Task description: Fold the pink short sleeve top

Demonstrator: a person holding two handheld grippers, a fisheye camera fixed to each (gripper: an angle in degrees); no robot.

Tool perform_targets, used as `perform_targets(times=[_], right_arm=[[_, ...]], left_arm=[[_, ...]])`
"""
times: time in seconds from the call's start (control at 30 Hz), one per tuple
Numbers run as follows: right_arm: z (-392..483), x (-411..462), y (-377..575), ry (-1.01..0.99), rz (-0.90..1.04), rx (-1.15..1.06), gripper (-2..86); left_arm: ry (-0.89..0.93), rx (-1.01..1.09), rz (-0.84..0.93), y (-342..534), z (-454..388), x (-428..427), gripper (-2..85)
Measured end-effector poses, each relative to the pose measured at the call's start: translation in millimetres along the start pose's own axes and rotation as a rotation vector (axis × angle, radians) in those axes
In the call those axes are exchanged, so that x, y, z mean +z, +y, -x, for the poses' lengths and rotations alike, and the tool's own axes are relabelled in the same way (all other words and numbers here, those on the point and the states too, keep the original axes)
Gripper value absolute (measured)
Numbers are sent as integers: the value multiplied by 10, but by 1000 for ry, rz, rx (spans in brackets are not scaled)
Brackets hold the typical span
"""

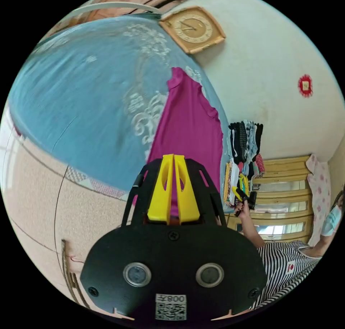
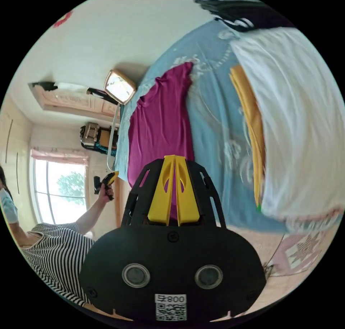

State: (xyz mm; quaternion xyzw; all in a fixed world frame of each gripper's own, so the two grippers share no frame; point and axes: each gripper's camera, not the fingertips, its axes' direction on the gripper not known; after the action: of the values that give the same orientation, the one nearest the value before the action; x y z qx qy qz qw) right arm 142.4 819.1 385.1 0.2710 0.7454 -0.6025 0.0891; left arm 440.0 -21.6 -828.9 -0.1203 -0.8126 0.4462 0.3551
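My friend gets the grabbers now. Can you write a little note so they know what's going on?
Left gripper: jaws closed together, holding nothing, raised in front of the bed.
Right gripper: the same, jaws together and empty.
Pink top: lying on the blue bedsheet, looks already folded into a long narrow strip.
Nearby: a stack of folded clothes sits on the sheet beside the top.
Done: seemingly the lengthwise fold.
Left: probably fold the strip across to make it short, then put it with the stack.
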Motion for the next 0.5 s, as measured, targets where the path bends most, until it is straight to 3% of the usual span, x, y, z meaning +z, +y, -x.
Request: perform_targets(times=[0.23, 0.5], right_arm=[[885, 828, -1741, 155, 52, -259, 0], [1501, 2093, -3458, 270, 88, -452, 0]], left_arm=[[-33, 210, 51, -1340, -725, 944, 1], [-132, 313, 51, -2709, -1096, 1953, 1]])
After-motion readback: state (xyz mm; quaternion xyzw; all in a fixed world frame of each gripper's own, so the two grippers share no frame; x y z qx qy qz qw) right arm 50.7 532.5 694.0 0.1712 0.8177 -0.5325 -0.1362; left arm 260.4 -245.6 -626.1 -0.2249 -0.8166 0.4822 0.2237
